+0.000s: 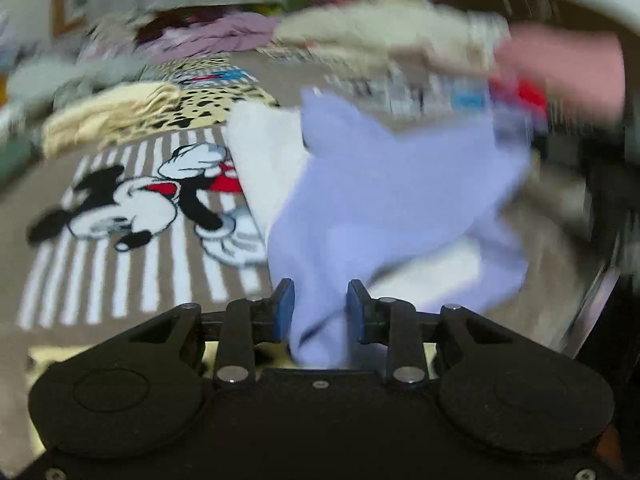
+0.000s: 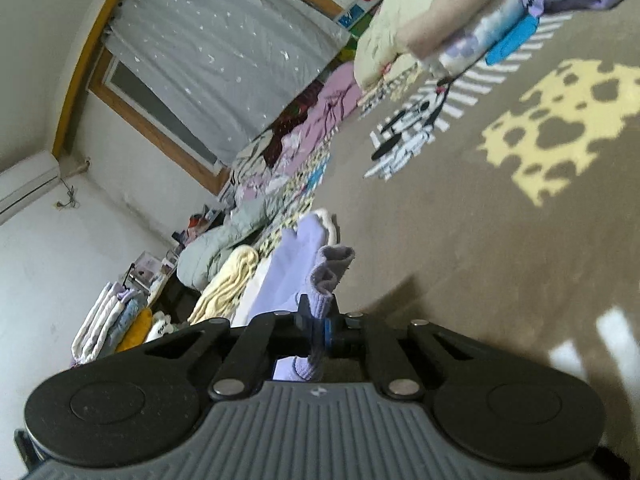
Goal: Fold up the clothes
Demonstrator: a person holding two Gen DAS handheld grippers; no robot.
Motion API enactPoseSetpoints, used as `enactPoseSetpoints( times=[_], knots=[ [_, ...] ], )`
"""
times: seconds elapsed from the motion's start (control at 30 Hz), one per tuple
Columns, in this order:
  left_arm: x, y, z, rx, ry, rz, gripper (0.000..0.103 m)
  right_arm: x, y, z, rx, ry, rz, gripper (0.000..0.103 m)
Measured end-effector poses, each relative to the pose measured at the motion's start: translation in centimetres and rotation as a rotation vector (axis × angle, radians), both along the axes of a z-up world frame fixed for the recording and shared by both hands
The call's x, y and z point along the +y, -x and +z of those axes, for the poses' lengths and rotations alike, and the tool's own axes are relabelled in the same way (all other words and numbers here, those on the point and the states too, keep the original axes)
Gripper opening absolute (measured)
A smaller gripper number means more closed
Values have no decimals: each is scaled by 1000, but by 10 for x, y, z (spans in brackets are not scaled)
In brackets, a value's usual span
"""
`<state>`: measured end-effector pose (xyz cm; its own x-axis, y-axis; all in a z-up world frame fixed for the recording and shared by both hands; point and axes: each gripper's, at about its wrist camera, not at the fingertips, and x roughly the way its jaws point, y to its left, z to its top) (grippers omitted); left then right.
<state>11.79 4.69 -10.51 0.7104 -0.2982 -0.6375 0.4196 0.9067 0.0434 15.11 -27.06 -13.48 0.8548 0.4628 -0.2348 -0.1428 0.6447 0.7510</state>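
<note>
You hold the lilac garment (image 1: pixel 384 184) off the blanket (image 1: pixel 132 304) with both tools. The left gripper (image 1: pixel 320 304) is clamped on a gathered edge of the cloth, which fills the gap between its blue pads (image 1: pixel 285 308). The right gripper (image 2: pixel 320 320) is pinched tight on a ribbed cuff or hem of the same garment (image 2: pixel 288 276), with the cloth bunching out ahead of the fingers.

Judged from this, the step in hand is carrying or spreading the piece between two grip points; the left view is smeared by motion, so the exact fold state cannot be told. The next move calls for keeping both grips closed, drawing the cloth taut, and matching the two held edges level before lowering it.

The blanket is brown, printed with a cartoon mouse (image 1: pixel 132 208) and white stripes. Relative to that mouse figure, a white cloth (image 1: pixel 264 160) lies just beside it, under the hanging garment. Beyond the mouse figure lie a cream knit (image 1: pixel 104 116) and heaped clothing (image 1: pixel 216 36). A curtained window (image 2: pixel 224 48) and white walls close the room.
</note>
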Motion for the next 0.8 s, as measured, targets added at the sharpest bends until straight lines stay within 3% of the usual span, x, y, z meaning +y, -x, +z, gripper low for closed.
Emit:
enactPoseSetpoints(
  times=[0.07, 0.2, 0.33, 0.4, 0.5, 0.6, 0.67, 0.8],
  knots=[
    [4, 5, 3, -19, 0, 8, 28, -1, -4, 4, -20, 17, -11, 7],
    [32, 2, 19, -75, 192, 101, 28, -6, -14, 8, -44, 38, -31, 7],
    [46, -7, 20, -87, 299, 171, 26, -14, -22, 8, -43, 31, -66, 7],
    [41, -10, 19, -103, 299, 189, 14, -18, -26, 7, -36, 14, -64, 7],
    [25, -16, 12, -84, 255, 136, 11, -18, -33, 0, 5, -18, -30, 7],
    [0, -26, -13, 70, 89, 43, 11, -14, -37, -5, 31, -14, -13, 7],
    [0, -22, -8, 52, 99, 41, 11, -14, -37, -5, 37, 0, -26, 7],
    [17, -18, 13, -41, 190, 83, 11, -18, -37, -6, 34, -21, -41, 7]
  ],
)
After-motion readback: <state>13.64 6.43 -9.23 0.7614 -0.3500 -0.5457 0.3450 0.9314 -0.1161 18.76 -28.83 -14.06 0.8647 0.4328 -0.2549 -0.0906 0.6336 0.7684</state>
